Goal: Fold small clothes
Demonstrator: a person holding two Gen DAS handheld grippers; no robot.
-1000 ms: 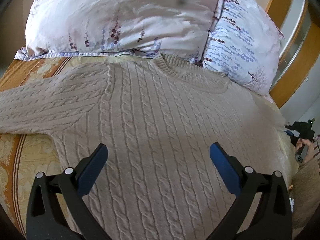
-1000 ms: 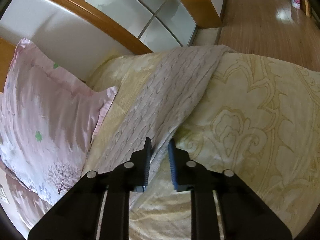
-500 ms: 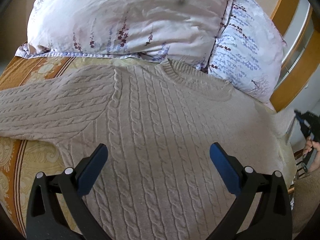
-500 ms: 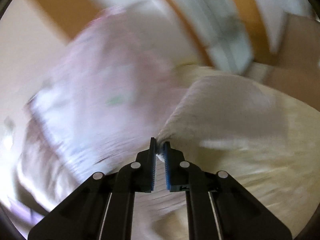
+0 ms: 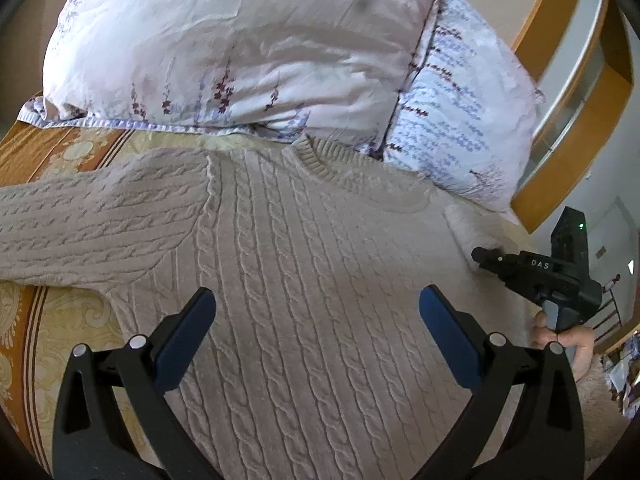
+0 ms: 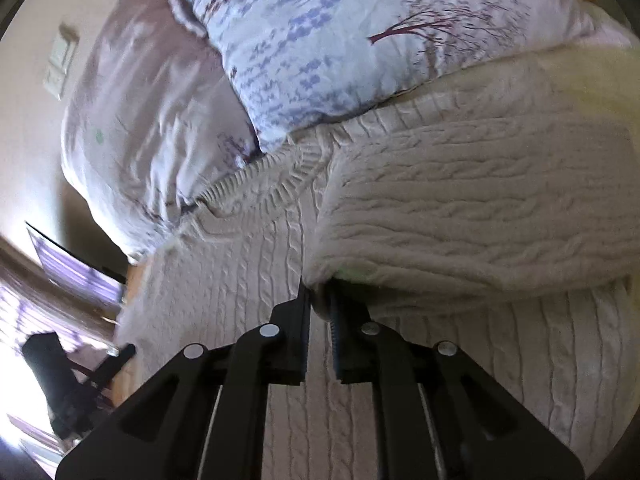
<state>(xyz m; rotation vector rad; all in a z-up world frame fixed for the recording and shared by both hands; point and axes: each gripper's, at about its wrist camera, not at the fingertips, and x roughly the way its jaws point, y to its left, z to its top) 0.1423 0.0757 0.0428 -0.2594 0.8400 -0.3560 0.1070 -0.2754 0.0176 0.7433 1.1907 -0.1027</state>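
Two floral pillows [image 5: 248, 52] lean at the head of the bed [image 5: 52, 312], with a wooden headboard [image 5: 568, 136] behind; a cream cable-knit sweater [image 5: 304, 280] lies flat on the bedspread, collar toward the pillows; the left claw [image 5: 316, 328] hovers spread wide over its body, holding nothing; the right claw [image 6: 318, 312], its jaws just eased slightly apart, pinches the sleeve [image 6: 460, 208] end, folded across the sweater's chest.

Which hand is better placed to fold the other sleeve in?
Left, probably. The left gripper hovers open over the sweater, nearer the spread sleeve; the right gripper is at the folded sleeve.
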